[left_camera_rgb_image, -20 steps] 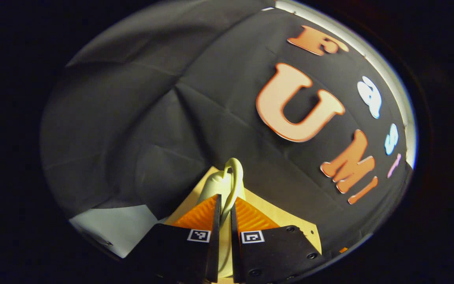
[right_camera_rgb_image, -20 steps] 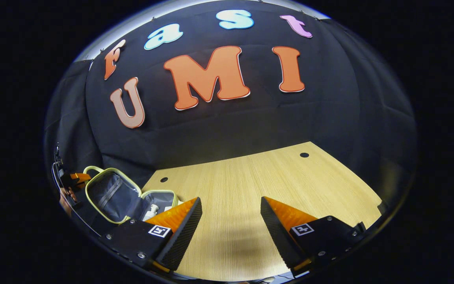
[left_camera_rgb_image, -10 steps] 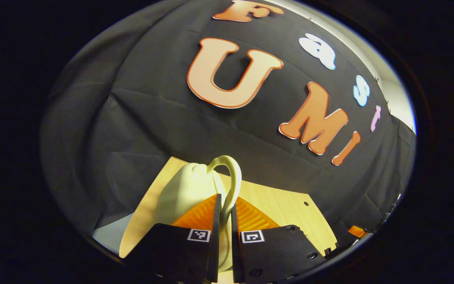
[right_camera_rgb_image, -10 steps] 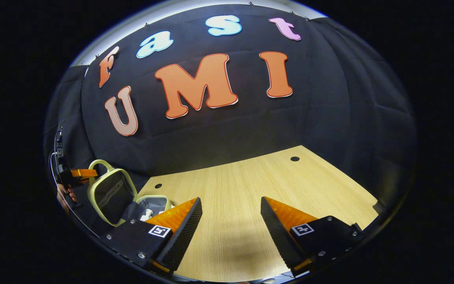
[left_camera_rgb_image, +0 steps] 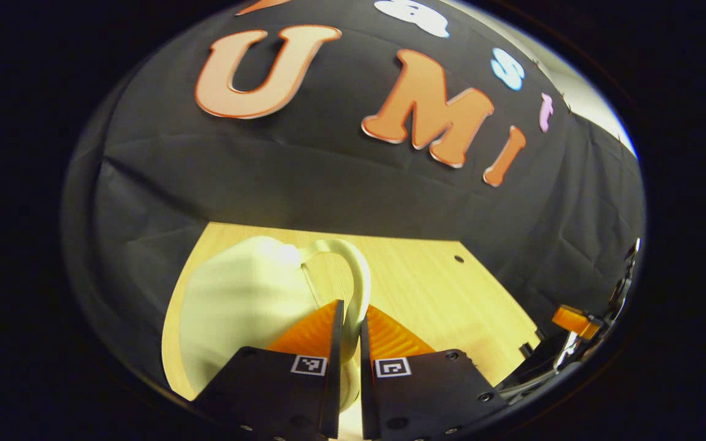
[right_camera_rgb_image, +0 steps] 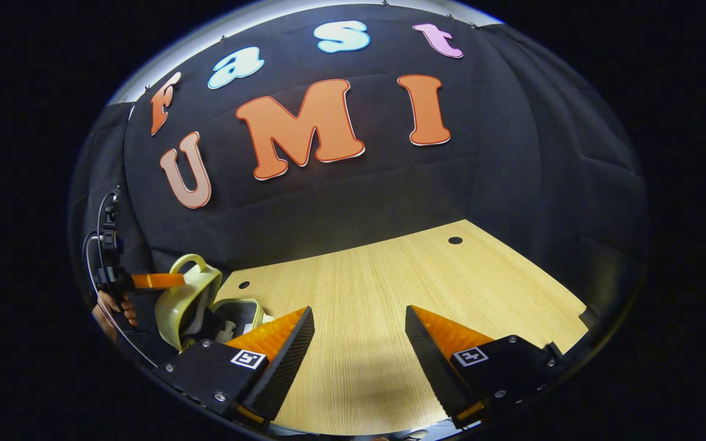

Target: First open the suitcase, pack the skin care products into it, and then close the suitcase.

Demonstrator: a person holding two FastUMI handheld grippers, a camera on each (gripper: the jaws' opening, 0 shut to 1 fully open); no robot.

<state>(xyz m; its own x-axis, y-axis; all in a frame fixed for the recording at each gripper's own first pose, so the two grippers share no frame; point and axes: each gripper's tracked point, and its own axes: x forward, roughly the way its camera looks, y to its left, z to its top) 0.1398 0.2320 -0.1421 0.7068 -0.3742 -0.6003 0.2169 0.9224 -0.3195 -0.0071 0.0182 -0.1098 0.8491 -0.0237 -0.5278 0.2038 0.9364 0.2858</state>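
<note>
My left gripper (left_camera_rgb_image: 347, 315) is shut on the pale green handle (left_camera_rgb_image: 353, 275) of the small suitcase's lid (left_camera_rgb_image: 236, 312), which tilts down over the table. In the right gripper view the suitcase (right_camera_rgb_image: 197, 303) stands at the far left, its lid partly lowered over the base (right_camera_rgb_image: 239, 312). A white skin care bottle (right_camera_rgb_image: 225, 335) lies inside the grey lining. The left gripper (right_camera_rgb_image: 163, 280) holds the handle there, with a hand (right_camera_rgb_image: 111, 306) behind it. My right gripper (right_camera_rgb_image: 359, 324) hovers open above the bare wooden table (right_camera_rgb_image: 390, 288), apart from the suitcase.
The table has small round holes (right_camera_rgb_image: 455, 240) near its back edge, which meets the black cloth wall. Cables (right_camera_rgb_image: 105, 239) hang at the far left. In the left gripper view the right gripper (left_camera_rgb_image: 573, 321) sits at the far right.
The left gripper has swung the lid down toward the base, from wide open to partly lowered. The right gripper has barely moved.
</note>
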